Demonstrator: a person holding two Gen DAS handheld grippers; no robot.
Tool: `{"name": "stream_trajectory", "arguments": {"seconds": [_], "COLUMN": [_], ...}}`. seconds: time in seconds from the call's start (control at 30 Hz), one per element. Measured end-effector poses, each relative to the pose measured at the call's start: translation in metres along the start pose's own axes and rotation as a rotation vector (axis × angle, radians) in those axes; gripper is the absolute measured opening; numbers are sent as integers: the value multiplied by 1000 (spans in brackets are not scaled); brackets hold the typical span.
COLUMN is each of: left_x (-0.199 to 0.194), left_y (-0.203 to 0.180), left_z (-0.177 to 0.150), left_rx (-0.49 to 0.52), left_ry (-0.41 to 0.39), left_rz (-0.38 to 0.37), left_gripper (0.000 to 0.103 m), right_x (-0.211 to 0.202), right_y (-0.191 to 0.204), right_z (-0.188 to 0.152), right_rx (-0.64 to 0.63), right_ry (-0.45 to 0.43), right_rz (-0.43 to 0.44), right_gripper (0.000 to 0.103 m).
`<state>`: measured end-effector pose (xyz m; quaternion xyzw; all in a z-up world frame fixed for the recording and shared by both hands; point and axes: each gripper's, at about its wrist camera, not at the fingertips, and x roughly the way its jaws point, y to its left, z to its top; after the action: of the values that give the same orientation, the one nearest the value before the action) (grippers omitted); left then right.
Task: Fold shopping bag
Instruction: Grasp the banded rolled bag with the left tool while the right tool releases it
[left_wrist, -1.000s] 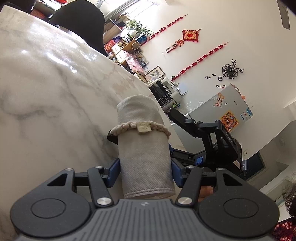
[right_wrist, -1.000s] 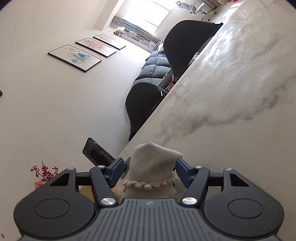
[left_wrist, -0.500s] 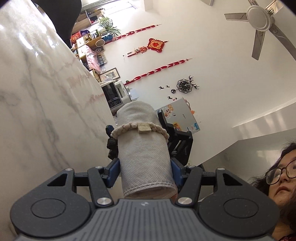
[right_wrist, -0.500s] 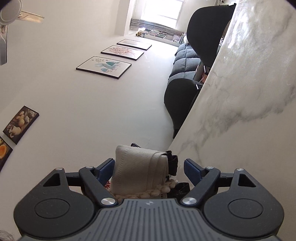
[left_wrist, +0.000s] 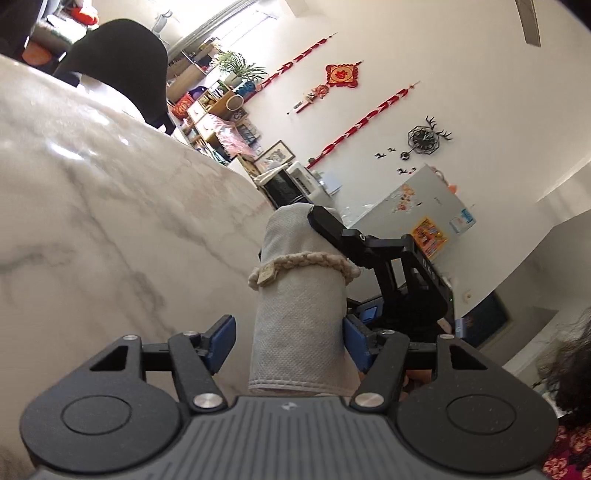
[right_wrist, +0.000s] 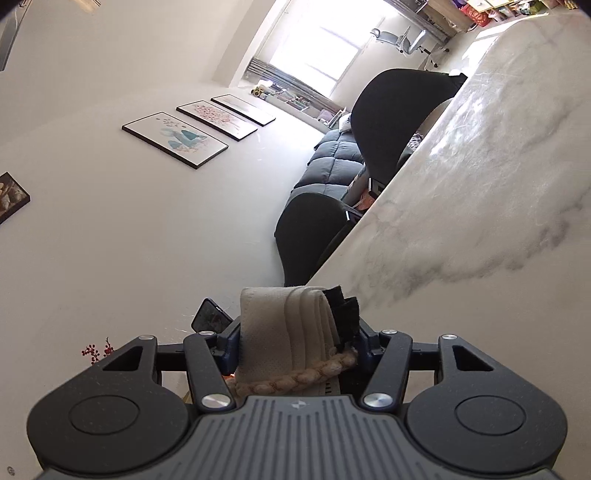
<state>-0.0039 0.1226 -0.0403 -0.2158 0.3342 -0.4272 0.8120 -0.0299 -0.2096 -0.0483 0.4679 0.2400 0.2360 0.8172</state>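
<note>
- I am holding the shopping bag (left_wrist: 301, 317) already rolled into a tight pale bundle, with a braided cord (left_wrist: 303, 263) looped round its middle; it is hanging in the air between my two hands, just beside the marble bench (left_wrist: 110, 229) and not resting on it.
- The bundle's long axis is running straight along the line my left gripper (left_wrist: 290, 341) points — one end is sitting near that camera, the other end is pointing away towards my right gripper (right_wrist: 295, 341).
- My left jaws are opening: the blue pad on the left side of that view is standing clear of the cloth, while the other pad is right beside the roll, and I cannot tell whether it is touching.
- My right jaws are closing on the far end of the roll; in the right wrist view the folded layers and a dark strip (right_wrist: 345, 310) are filling the gap between the pads, which are hugging the cloth on both sides.
- So the right hand is the one carrying the bundle — I am judging that the coming move turns on this end-to-end handover along the roll's length.
</note>
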Motion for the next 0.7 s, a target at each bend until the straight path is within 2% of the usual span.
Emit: {"name": "stream_trajectory", "arguments": {"seconds": [0.13,0.2,0.3,0.43,0.53,0.7], "left_x": [4,7,8,21,19,24], "left_y": [-41,-58,-69,-85,-91,-87], "left_z": [0,-5,-17,-28,-37,-39], "left_rx": [215,304,375,511,611,656], "left_ry": [-3,15,48,81,93,119], "left_rz": [196,256,289,388,455,481], "left_gripper": [64,64,64,63,57,48], "right_x": [6,10,19,32,38,47], "right_y": [-4,-7,-9,-11,-7,2], "right_z": [-9,-13,-21,-33,-37,-43], "right_rx": [34,62,118,189,200,145], "right_ry": [-22,-30,-31,-9,-4,0], "right_rz": [-65,-99,-143,-221,-268,-327], "right_gripper": [60,60,60,60,60,61]}}
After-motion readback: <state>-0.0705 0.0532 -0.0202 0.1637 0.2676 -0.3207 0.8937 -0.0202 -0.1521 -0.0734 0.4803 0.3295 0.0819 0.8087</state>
